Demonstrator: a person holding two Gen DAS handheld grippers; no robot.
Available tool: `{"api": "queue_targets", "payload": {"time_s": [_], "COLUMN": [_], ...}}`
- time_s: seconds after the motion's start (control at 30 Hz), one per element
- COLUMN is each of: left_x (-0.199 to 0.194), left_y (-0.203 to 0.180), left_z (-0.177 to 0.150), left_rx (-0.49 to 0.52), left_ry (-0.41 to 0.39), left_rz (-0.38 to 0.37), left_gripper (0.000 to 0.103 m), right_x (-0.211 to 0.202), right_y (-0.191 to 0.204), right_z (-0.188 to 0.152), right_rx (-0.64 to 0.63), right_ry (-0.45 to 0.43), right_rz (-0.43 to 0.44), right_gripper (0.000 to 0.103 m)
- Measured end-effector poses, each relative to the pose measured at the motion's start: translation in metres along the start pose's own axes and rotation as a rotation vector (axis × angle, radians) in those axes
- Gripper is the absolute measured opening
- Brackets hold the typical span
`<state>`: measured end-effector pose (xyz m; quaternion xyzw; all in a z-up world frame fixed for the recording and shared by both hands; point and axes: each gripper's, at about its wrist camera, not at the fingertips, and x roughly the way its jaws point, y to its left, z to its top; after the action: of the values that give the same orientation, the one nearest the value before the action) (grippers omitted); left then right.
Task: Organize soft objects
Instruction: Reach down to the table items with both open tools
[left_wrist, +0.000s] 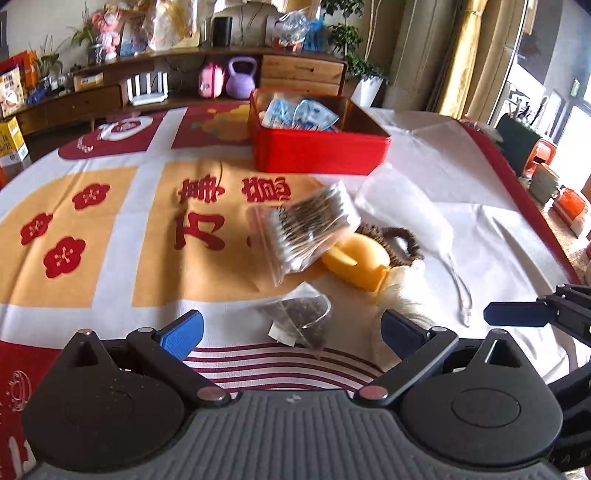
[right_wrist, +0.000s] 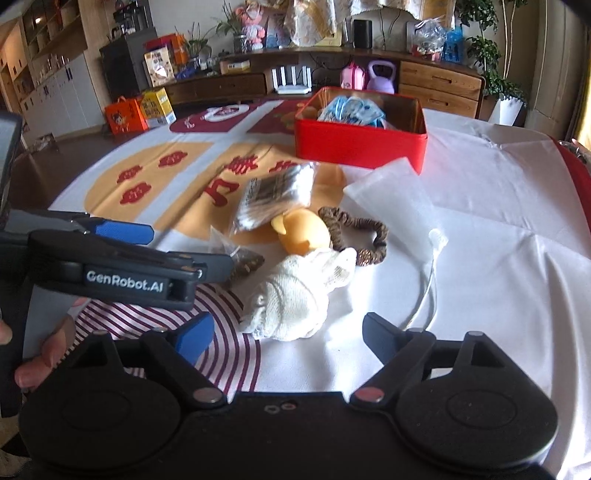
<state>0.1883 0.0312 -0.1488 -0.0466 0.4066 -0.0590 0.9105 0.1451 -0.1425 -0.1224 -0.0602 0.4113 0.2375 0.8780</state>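
A red tin box (left_wrist: 317, 151) (right_wrist: 360, 142) holding blue packets stands at the far side of the table. Nearer lie a bag of cotton swabs (left_wrist: 306, 229) (right_wrist: 275, 197), a yellow sponge (left_wrist: 354, 264) (right_wrist: 304, 230), a brown scrunchie (right_wrist: 360, 230), a white knitted sock (right_wrist: 295, 299), a tea bag (left_wrist: 299, 314) and a frosted pouch (right_wrist: 391, 195). My left gripper (left_wrist: 291, 330) is open just before the tea bag. My right gripper (right_wrist: 288, 332) is open just before the sock. The left gripper also shows in the right wrist view (right_wrist: 125, 254).
A patterned cloth (left_wrist: 110, 229) covers the table. A clear tube (right_wrist: 428, 288) lies right of the sock. A wooden cabinet (right_wrist: 439, 85) with a purple kettlebell (left_wrist: 242, 77) and clutter stands behind the table. Orange boxes (right_wrist: 125, 116) sit on the floor at left.
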Motion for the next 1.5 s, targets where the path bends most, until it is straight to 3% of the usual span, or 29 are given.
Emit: {"api": "queue_targets", "payload": {"time_s": [0.4,0.47,0.9,1.03,1.23,1.5], "left_x": [0.031,0.033,0.033,0.031,0.024,0.018], "left_y": [0.005,0.005,-0.002,-0.003,-0.002,-0.002], "left_z": [-0.004,-0.004,-0.001,-0.001,0.001,0.0], "left_rx": [0.006,0.006,0.05,0.048,0.042,0.04], "left_ry": [0.031,0.025,0.0,0.004,-0.013,-0.013], "left_rz": [0.023,0.029,-0.019,-0.033,-0.053,-0.037], "left_gripper": [0.102,0.098,0.054,0.035,0.027,0.014], "right_x": [0.025,0.027,0.033,0.031,0.024,0.006], "right_y": [0.005,0.005,-0.004,-0.004,-0.006,-0.01], "right_z": [0.005,0.006,0.007,0.006,0.005,0.002], "right_rx": [-0.022,-0.022,0.019,0.034,0.047,0.054], "right_ry": [0.016,0.02,0.03,0.029,0.018,-0.01], "right_rz": [-0.011,-0.012,-0.012,-0.016,-0.018,-0.02], "right_gripper": [0.085,0.079,0.051,0.045,0.037,0.035]}}
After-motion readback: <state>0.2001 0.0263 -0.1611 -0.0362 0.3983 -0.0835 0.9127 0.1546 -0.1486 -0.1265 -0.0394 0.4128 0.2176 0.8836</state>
